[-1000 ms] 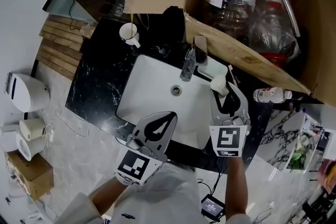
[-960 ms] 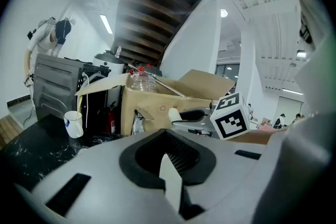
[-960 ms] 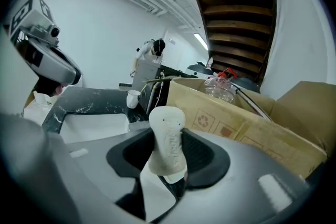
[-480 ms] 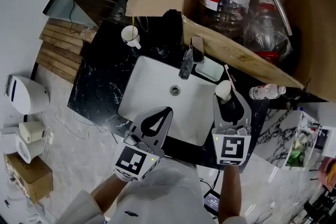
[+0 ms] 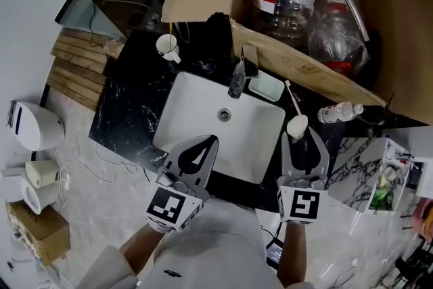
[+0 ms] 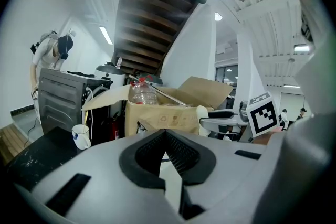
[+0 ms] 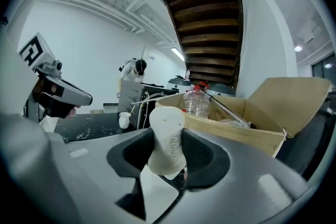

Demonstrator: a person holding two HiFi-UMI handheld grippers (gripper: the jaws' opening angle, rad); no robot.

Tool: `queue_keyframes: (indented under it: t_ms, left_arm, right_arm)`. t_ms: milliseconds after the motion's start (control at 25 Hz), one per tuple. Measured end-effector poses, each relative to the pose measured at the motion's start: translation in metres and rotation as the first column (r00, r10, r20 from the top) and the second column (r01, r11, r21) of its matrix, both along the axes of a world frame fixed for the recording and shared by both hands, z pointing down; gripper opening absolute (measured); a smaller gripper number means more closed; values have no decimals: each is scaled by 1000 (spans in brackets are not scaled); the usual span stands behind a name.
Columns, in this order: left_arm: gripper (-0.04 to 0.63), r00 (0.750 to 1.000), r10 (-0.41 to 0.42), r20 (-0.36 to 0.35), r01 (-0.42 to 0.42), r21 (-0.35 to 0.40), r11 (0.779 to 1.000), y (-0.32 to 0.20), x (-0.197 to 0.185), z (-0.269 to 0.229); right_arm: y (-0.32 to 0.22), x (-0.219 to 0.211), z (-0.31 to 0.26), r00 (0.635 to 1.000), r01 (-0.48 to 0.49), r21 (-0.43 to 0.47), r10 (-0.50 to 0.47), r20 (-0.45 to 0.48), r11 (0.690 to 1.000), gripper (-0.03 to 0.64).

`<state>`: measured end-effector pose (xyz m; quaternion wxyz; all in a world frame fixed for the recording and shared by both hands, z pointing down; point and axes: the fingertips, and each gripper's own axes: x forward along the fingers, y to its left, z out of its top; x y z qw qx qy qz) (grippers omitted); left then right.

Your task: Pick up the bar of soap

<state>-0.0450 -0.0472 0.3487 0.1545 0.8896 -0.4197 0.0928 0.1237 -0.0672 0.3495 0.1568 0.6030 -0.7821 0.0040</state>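
The bar of soap (image 7: 167,139) is a pale oval cake standing on edge between the jaws of my right gripper (image 7: 168,136), which is shut on it. In the head view the soap (image 5: 297,126) sticks out of the right gripper (image 5: 301,139) over the black counter, to the right of the white sink (image 5: 196,112). My left gripper (image 5: 210,141) hovers over the sink's near edge, its tips touching and nothing between them. In the left gripper view its jaws (image 6: 166,132) meet, and the soap (image 6: 203,113) shows beyond them.
A faucet (image 5: 238,78) and a pale soap dish (image 5: 265,86) sit behind the sink. A white mug (image 5: 166,44) stands at the counter's far left. A cardboard box (image 5: 298,64) of plastic bottles looms behind. A small bottle (image 5: 342,112) lies to the right.
My right gripper has carried the soap away from the soap dish, toward me and to the right, and lifted it. The left gripper has drifted up slightly.
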Motion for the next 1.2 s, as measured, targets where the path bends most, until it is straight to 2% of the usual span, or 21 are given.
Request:
queue_keyframes:
  t_ms: [800,1200]
  left_arm:
    - [6,1000,-14,10,14,48,999,18,0,-25]
    - [6,1000,-3,26,1,66,998,19,5,-30]
  right_arm:
    - [63,35,-31,997,-72,80,68,44,994,183]
    - [82,38,-35,993,-92,99,84,84,991,181]
